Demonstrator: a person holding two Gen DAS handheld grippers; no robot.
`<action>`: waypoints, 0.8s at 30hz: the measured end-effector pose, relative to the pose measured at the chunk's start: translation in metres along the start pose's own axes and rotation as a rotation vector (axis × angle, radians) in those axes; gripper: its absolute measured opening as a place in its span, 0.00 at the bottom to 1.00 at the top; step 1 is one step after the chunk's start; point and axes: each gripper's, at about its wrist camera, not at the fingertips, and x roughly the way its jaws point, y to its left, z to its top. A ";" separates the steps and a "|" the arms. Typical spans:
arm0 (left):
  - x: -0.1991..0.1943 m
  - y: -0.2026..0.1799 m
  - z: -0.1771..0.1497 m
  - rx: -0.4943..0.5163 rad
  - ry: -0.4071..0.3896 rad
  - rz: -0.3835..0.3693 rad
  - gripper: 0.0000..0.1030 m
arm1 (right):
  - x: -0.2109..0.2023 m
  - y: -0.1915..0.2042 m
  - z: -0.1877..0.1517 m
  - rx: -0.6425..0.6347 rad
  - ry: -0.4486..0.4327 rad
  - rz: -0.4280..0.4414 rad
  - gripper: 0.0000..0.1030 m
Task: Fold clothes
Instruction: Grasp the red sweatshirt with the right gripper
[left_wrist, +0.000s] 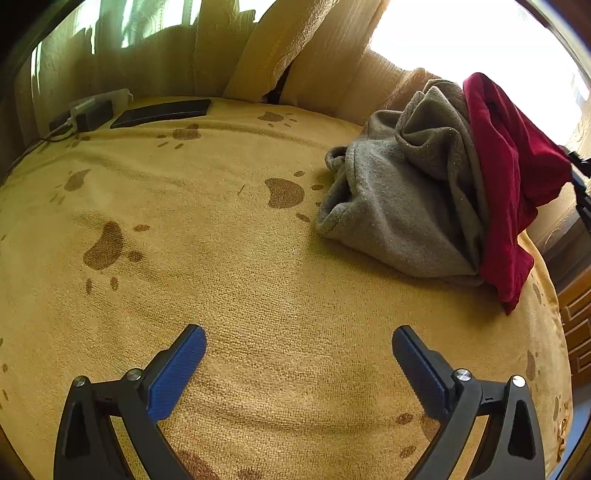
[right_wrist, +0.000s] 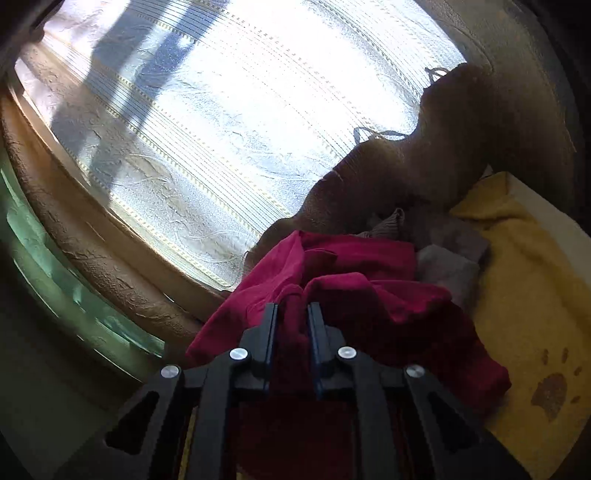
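Right wrist view: the right gripper (right_wrist: 291, 314) is seen with its fingers (right_wrist: 269, 332) drawn close together on a fold of the red garment (right_wrist: 351, 280); the cloth fills the narrow gap between them, so a pinch on the garment is judged to be in place.
Left wrist view: the left gripper (left_wrist: 299, 354) is held over bare blanket with its fingers (left_wrist: 177, 373) spread wide; nothing is between them.
Carrier: a bed covered by a yellow blanket with brown paw prints (left_wrist: 221, 258).
Task items, location: the red garment is draped over the grey garment (left_wrist: 399, 206); both are heaped near the bed's far right corner, the red one reaching toward the right edge.
Other items: a dark flat device (left_wrist: 162, 110) and a charger block with cable (left_wrist: 85, 114) lie at the far left corner, well apart from the heap.
Risk 1: only a single fold appears to be pinched; slippage of the cloth is likely if it is pulled sharply.
Risk 2: the grey garment may be dragged along, since the red one rests directly on it.
Risk 3: the heap lies close to the right edge; either garment could be pulled off the bed.
Risk 4: a bunched grip gives no clear hem or corner, so a skewed fold may result.
Risk 5: strong backlight from the curtained window (right_wrist: 229, 122) darkens the fingers, so the grip is hard to verify.
Writing and brands: none can be read on the garments, blanket or devices.
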 end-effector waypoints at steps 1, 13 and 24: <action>-0.002 0.001 0.000 -0.005 -0.006 -0.002 1.00 | -0.016 0.021 0.002 -0.039 -0.026 0.047 0.16; -0.028 0.023 0.008 -0.103 -0.112 -0.012 1.00 | -0.111 0.177 -0.054 -0.600 -0.176 -0.044 1.00; -0.022 0.015 0.005 -0.062 -0.085 -0.019 1.00 | -0.039 0.018 -0.108 -0.300 0.097 -0.250 0.99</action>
